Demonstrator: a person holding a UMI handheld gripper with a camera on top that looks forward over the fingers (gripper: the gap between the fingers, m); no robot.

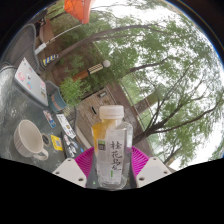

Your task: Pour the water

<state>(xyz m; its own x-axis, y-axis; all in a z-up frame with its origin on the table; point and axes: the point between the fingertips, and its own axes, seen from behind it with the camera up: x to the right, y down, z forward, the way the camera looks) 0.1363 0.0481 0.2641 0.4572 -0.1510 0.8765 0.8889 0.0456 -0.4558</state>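
A clear plastic bottle (110, 145) with a white cap and a white label stands upright at the bottom centre of the frame, clamped between the jaws of the gripper (110, 163), whose pink pads (84, 158) press its sides. At lower left, a white cup (30, 138) sits on a glass counter (14, 105). Leafy trees (165, 60) fill the upper right.
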